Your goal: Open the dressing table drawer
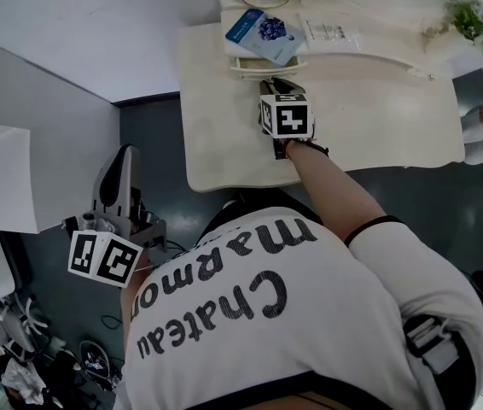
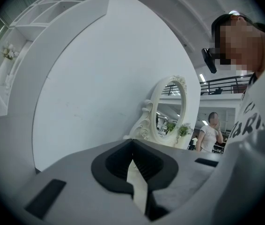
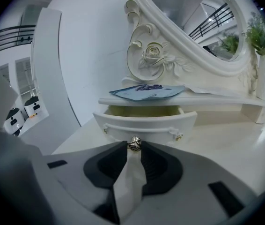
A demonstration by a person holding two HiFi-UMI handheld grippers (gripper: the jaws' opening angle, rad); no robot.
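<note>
The dressing table [image 1: 378,118] stands in front of the person. Its small drawer [image 3: 144,121] sits under the shelf below the mirror [image 3: 193,18] and is already pulled out partly, so the pale inside shows behind the curved front. To finish the step well, I think the pull should go straight toward the person and level with the table top, slow and even. A sideways pull could jam such a short drawer, and a jerk could slip the jaws off the little metal knob [image 3: 134,143].

The right gripper [image 3: 133,150] has its jaws clamped on this knob at the very tips. The left gripper [image 2: 132,144] is held away at the side, jaws together, with nothing between them.
</note>
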